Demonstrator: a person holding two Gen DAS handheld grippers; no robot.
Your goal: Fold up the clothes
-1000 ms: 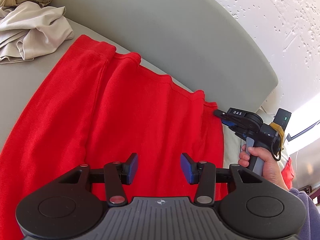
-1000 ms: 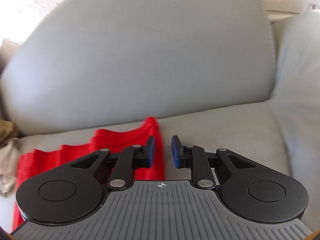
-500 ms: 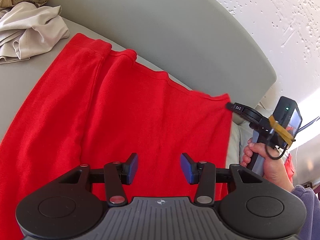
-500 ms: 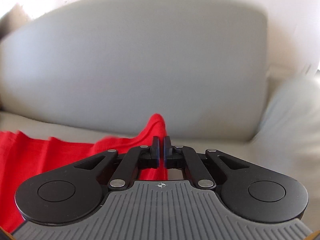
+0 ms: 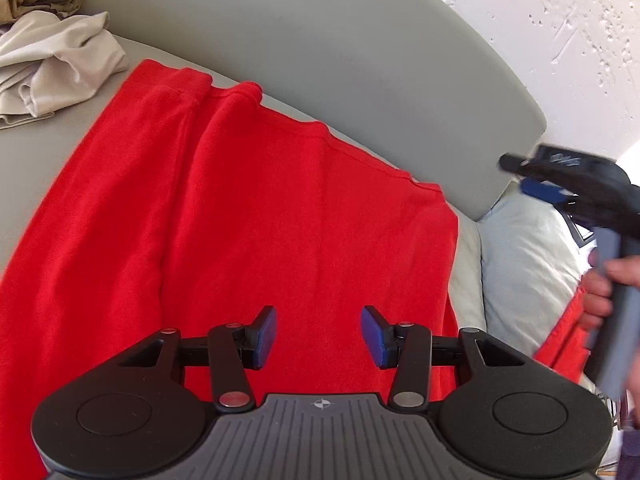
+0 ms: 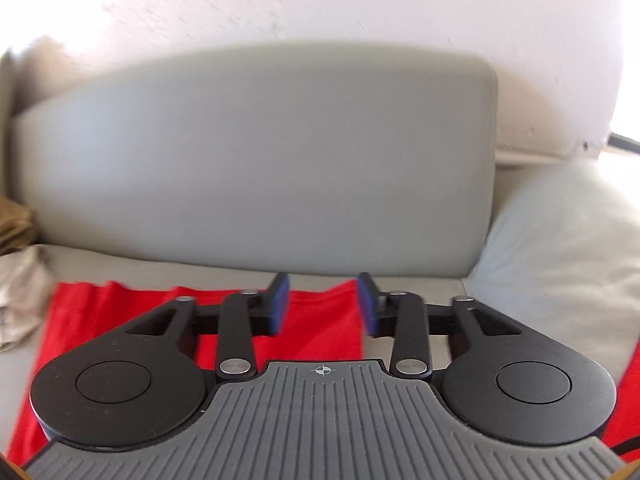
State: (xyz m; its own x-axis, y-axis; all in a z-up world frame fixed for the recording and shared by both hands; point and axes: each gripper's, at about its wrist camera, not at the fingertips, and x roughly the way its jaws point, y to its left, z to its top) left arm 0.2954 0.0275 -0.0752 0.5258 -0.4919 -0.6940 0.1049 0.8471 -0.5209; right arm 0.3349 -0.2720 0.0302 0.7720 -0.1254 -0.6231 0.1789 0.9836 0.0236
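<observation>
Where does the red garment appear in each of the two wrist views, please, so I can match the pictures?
Left wrist view: the red garment fills the centre and left, spread flat on the sofa seat beyond the left gripper.
Right wrist view: it lies as a band across the lower left and centre, behind the right gripper, whose jaws are opening with nothing between them.
Shared landmark: the grey sofa backrest, along the garment's far edge.
</observation>
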